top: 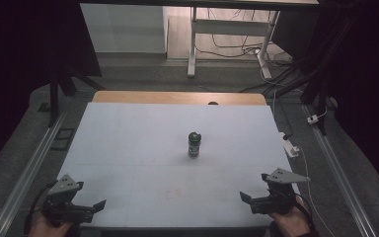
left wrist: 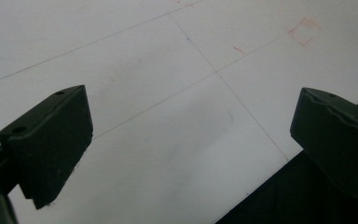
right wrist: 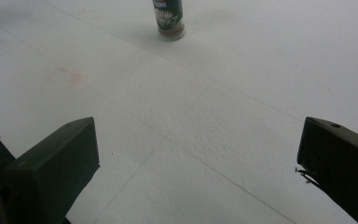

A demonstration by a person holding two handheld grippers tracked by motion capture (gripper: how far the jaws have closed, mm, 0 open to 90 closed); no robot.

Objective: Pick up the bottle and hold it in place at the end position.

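A small dark jar (top: 194, 144) stands upright mid-table (top: 128, 148), nothing around it. My left gripper (top: 100, 204) and right gripper (top: 245, 197) sit at the near edge, both jaws spread wide, holding nothing.

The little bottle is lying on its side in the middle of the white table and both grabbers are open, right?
Not quite. The little bottle is standing upright, not lying on its side; the high view shows this. The rest is right: it is near the middle of the white table, and the left gripper and the right gripper both have their jaws wide apart.
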